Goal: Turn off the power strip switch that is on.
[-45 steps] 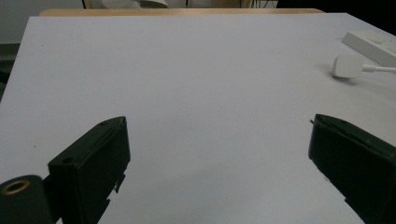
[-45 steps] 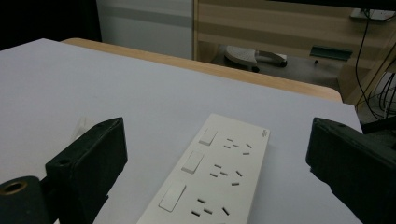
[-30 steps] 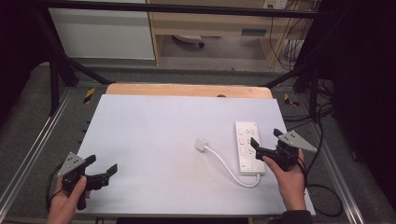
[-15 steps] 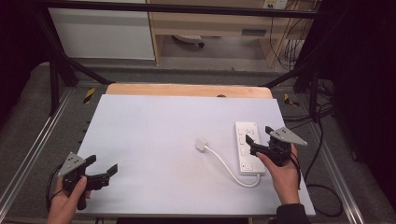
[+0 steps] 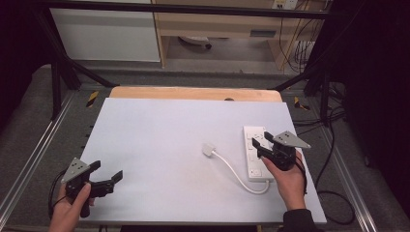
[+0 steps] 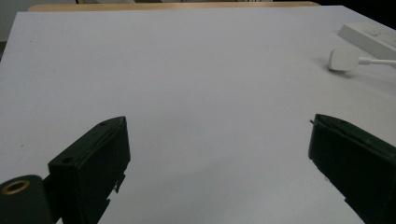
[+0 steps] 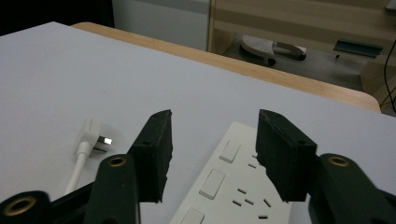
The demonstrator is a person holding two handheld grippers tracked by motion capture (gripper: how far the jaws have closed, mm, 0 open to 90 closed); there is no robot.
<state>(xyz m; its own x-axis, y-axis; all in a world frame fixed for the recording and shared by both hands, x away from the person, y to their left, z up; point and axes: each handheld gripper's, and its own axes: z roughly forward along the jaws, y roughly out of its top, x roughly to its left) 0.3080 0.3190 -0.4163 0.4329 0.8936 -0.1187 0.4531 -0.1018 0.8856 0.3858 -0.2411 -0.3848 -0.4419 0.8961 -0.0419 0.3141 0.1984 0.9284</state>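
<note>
At the near left corner of the white table (image 5: 159, 125), the left gripper (image 5: 107, 175) sits in the person's left hand (image 5: 71, 209), its jaws spread wide and holding nothing, in the same spot and pose as a second ago. In the left gripper view the two black jaws stand far apart over bare white surface, with the plug (image 6: 342, 59) and one end of the power strip (image 6: 369, 37) far off at the upper right.

Toward the middle of the table lies the white plug (image 5: 209, 149), its prongs visible in the right gripper view (image 7: 95, 136). Its white cable (image 5: 237, 173) curves from it to the near end of the white power strip (image 5: 253, 159), which lies flat near the right edge of the table. Plug, cable and strip have not shifted.

The right gripper (image 5: 259, 144), held in the right hand (image 5: 289, 180), has moved left and a little forward since a second ago and now hangs above the strip. Its jaws are spread apart with nothing between them; in the right gripper view (image 7: 212, 156) they frame the strip's switches and sockets (image 7: 236, 186) without touching it.
</note>
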